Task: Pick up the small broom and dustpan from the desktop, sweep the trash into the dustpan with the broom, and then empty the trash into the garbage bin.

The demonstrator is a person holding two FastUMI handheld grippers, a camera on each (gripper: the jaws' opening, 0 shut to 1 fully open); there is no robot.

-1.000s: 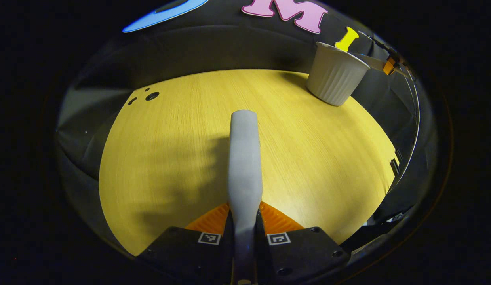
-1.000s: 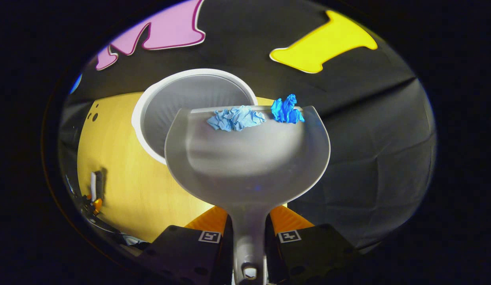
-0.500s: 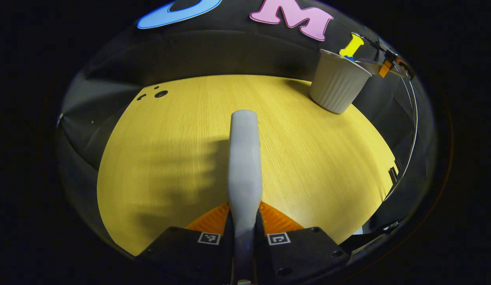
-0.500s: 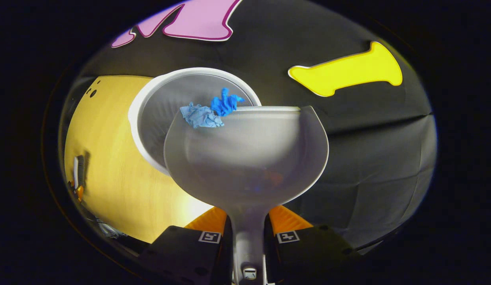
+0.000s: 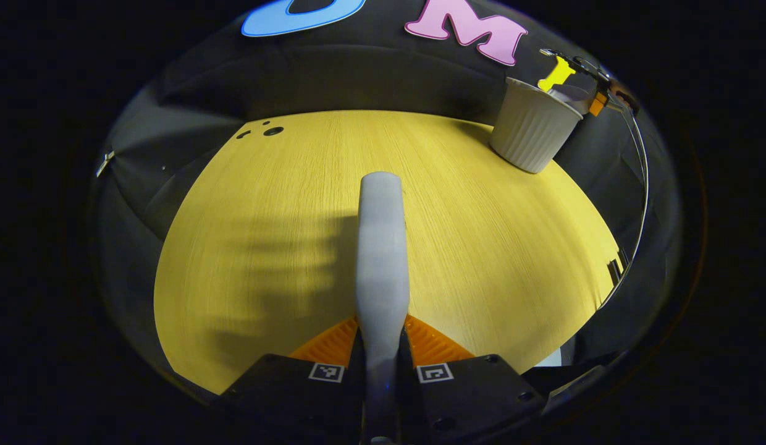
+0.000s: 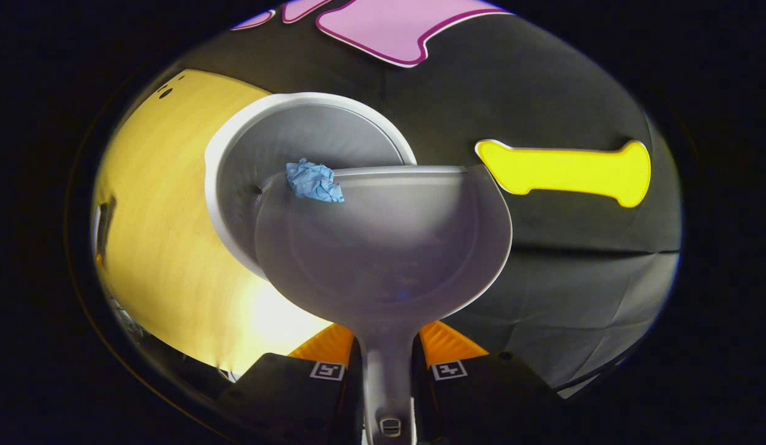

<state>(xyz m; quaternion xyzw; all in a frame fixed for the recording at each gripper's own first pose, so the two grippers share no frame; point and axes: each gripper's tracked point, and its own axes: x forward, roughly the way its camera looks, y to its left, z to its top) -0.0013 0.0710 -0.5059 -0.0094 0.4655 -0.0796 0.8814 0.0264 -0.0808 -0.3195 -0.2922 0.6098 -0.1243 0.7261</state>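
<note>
In the right gripper view my right gripper (image 6: 388,355) is shut on the handle of a grey dustpan (image 6: 389,247), tilted over the open mouth of the white ribbed garbage bin (image 6: 235,154). One pale blue crumpled paper ball (image 6: 314,181) sits at the pan's front left lip, over the bin. In the left gripper view my left gripper (image 5: 382,352) is shut on the grey broom handle (image 5: 381,247), which points out above the yellow desktop (image 5: 265,235). The bin (image 5: 531,131) stands at the desk's far right corner there, with the dustpan's edge (image 5: 568,94) over its rim.
Small dark holes (image 5: 269,131) mark the desk's far left corner. The desk's right edge (image 5: 611,259) drops off to dark floor. Black cloth walls close in behind the bin.
The dustpan has tilted further toward the bin. Both paper balls slid to the pan's left lip; the darker blue one has gone from sight. The left gripper has shifted slightly while holding the broom.
</note>
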